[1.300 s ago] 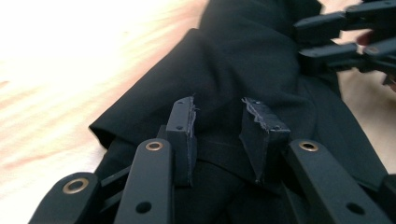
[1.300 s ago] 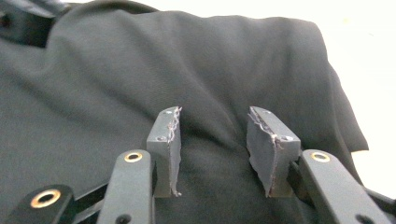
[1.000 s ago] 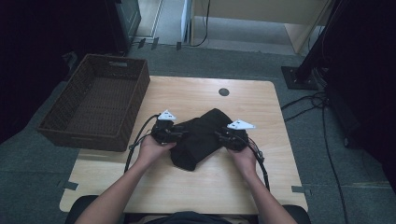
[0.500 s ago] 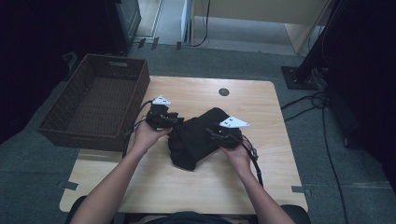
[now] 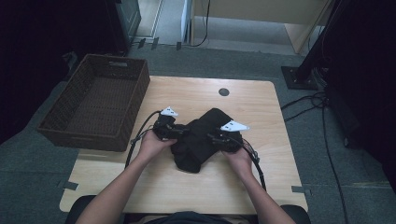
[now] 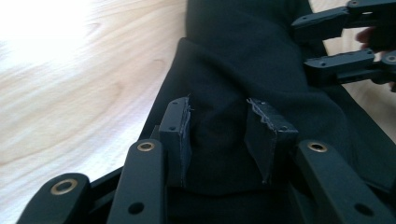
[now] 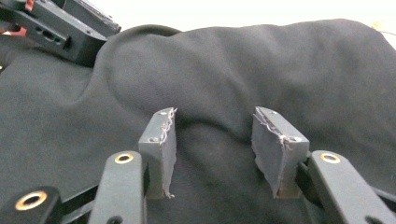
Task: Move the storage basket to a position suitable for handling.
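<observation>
Right now a black cloth (image 5: pixel 201 139) lies bunched at the middle of the tabletop (image 5: pixel 187 186), beside a brown basket (image 5: pixel 95 105). Both grippers rest on it: the left gripper (image 6: pixel 224 135) has fingers apart over a fold, and the right gripper (image 7: pixel 212 149) has just been opening, cloth between its fingers.

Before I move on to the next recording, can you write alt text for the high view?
A person at a wooden table holds a claw in each hand against a bundled black cloth: left claw at its left edge, right claw on its right side. A brown wicker basket sits at the table's left edge.
</observation>
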